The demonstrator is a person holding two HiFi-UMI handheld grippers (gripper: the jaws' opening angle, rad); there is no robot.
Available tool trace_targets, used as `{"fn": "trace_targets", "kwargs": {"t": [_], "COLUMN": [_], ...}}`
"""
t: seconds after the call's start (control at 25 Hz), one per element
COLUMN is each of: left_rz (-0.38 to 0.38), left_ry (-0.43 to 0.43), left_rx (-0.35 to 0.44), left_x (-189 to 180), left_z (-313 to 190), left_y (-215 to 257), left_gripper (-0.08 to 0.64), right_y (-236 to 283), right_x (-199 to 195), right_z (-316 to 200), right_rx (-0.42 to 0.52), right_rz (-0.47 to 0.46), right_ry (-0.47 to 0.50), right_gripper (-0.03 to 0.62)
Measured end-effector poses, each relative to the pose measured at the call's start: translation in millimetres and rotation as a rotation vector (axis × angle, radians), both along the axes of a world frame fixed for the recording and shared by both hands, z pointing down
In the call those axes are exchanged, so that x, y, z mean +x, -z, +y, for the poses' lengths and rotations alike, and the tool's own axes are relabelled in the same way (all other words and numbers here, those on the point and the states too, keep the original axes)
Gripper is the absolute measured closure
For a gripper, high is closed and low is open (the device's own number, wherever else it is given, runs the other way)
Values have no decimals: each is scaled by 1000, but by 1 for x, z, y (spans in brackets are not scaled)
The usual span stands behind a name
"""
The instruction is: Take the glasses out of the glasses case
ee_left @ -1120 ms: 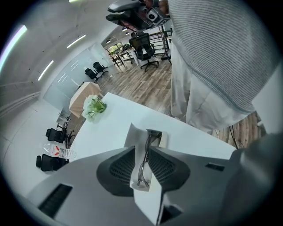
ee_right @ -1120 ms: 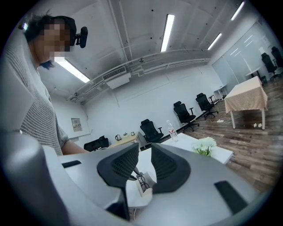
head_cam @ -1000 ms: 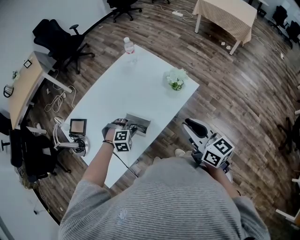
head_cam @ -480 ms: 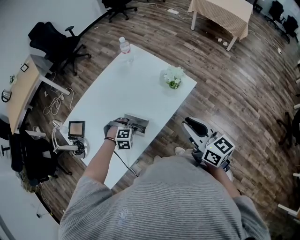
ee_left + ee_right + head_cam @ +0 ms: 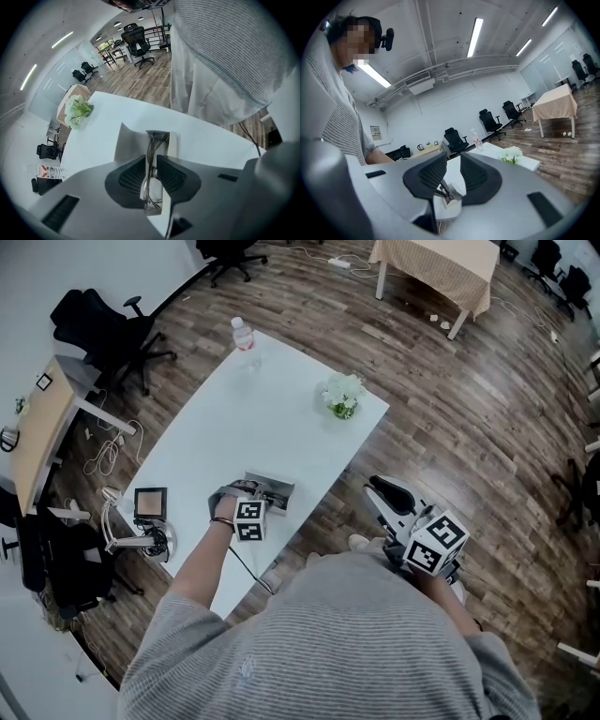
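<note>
Glasses [image 5: 149, 144], partly hidden, sit pinched by left gripper [image 5: 151, 161]; right gripper [image 5: 453, 164] narrowly parted.

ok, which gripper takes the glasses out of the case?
Left. The left gripper is over the open glasses case on the white table, tongs closed around the glasses. The right gripper is off the table's edge, near the person's body, holding nothing.

No legible text, brand or number anywhere; water bottle [image 5: 243, 334] label too small.
</note>
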State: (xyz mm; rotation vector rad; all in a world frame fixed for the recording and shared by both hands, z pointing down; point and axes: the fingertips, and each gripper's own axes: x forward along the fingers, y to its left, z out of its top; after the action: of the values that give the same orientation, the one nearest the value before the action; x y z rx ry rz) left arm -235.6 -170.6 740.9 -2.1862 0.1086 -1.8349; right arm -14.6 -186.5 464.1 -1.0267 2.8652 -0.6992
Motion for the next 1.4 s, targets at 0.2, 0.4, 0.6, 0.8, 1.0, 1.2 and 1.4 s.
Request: {"fn": "trace_targets", "kwargs": {"t": [0.2,0.4,0.6,0.8,1.0,1.2,1.4], "left_rz": [-11,-27,-46,-75,-84,-95,-99], "left_ry": [-9,-13,-26,-44,-57,-77,-114], "left_rx": [-6,-6,-10,-7,2,34,127], "left_x": [1,2,4,3,2,1,3], "left_z": [-4,-6,-5,-3,-2,-5,-12], "left_y": [-3,-6,-12,-16,-16,-13,-4], "left_gripper": [480,480,482,521,524,525,525], "right_y": [0,0,-2,0,-3,-2,-1], "right_x": [2,7,12,14,15,14,13], "right_z": [-1,-1,-1,0,1,0,0], "right_rx": [0,-3,0,-1,-5,-5,-4], "right_rz": [5,10,10,14,13,15,15], "right_ry": [-6,-19,-27,-37,-37,-34,-29], "right_gripper": [511,511,511,511,511,511,511]}}
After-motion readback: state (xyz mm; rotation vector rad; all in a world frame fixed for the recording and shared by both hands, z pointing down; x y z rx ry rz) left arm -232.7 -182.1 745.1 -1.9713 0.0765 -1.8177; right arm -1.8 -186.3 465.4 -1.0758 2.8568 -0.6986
